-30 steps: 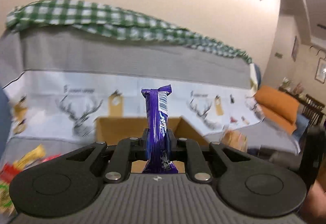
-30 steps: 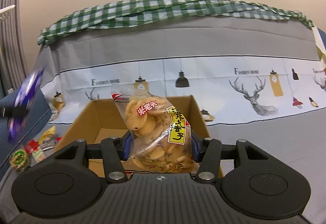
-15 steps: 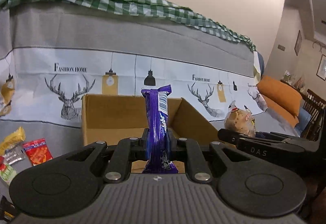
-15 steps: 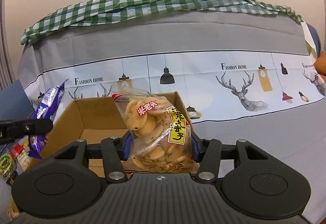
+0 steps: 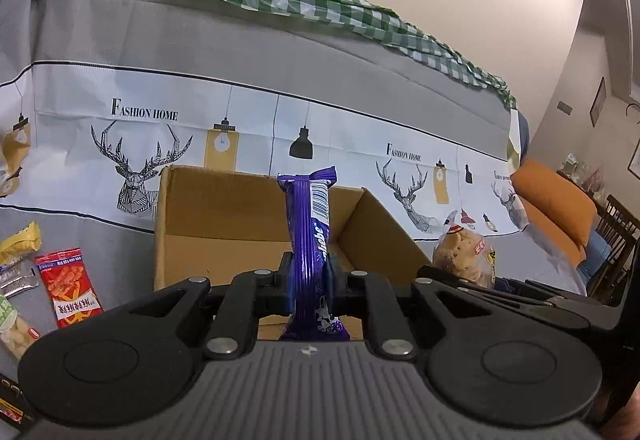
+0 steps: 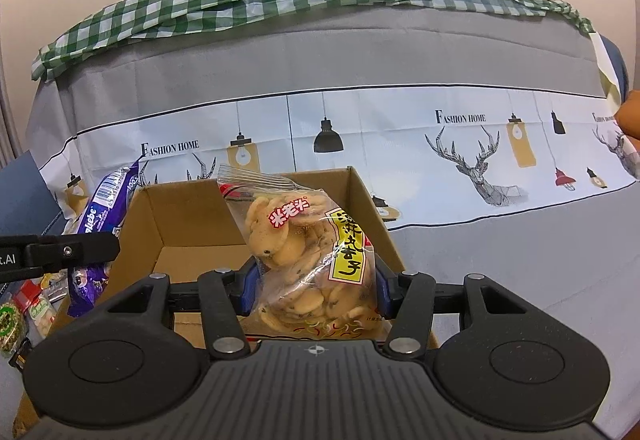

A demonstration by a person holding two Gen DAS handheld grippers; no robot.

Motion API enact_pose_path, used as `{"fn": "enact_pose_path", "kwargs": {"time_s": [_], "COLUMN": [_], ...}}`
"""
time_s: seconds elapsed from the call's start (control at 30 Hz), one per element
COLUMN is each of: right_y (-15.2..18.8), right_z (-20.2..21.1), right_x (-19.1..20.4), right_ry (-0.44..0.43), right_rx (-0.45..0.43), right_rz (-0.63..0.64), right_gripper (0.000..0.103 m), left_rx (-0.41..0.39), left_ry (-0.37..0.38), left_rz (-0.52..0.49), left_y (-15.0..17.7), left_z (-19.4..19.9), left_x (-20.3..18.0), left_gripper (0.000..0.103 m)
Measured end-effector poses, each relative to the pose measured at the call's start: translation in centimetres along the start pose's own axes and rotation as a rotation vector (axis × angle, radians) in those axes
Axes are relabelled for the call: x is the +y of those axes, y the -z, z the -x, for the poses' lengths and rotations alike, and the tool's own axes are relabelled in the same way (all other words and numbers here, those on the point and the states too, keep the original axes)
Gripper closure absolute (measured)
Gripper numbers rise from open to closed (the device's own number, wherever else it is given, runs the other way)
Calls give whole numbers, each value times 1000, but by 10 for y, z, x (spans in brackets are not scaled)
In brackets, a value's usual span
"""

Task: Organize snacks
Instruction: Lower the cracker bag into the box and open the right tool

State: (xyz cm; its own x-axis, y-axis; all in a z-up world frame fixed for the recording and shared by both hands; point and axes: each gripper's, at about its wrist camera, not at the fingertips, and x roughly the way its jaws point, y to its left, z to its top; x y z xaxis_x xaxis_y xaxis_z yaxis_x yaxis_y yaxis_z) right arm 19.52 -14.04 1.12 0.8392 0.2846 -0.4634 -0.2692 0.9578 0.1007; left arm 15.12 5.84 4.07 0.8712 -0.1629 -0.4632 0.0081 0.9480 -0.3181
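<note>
Snacks held: one purple bar (image 5: 310,236) clamped upright in left gripper (image 5: 308,280); one cookie bag (image 6: 308,252) clamped in right gripper (image 6: 312,286). One open cardboard box (image 5: 224,208); one red packet (image 5: 70,286) left of it.

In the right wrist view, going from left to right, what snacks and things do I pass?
Loose snack packets at the far left → purple chocolate bar clamped in the left gripper → cardboard box → clear bag of round crackers clamped in the right gripper.
</note>
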Motion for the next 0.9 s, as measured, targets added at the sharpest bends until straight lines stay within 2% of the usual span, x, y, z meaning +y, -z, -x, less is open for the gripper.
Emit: {"fn": "enact_pose_path", "kwargs": {"time_s": [0.73, 0.77, 0.8, 0.83, 0.87, 0.9], "right_y": [1, 1, 1, 1, 1, 1], "right_z": [2, 2, 2, 1, -1, -1], "right_x": [3, 3, 3, 3, 4, 5], "right_ry": [5, 2, -2, -2, 3, 14], "right_rx": [-10, -7, -2, 5, 9, 7], "right_rz": [-4, -5, -6, -7, -6, -1], "right_gripper": [48, 47, 42, 35, 21, 17], "left_rx": [-18, -28, -41, -52, -64, -77], "left_ry": [16, 21, 25, 34, 40, 43], "left_rz": [-3, -9, -14, -17, -17, -16], "left_y": [-1, -2, -2, -2, -3, -3], "left_z": [2, 4, 6, 8, 9, 11], "left_x": [-5, -6, -8, -9, -10, -10], "left_gripper": [87, 85, 73, 65, 56, 55]}}
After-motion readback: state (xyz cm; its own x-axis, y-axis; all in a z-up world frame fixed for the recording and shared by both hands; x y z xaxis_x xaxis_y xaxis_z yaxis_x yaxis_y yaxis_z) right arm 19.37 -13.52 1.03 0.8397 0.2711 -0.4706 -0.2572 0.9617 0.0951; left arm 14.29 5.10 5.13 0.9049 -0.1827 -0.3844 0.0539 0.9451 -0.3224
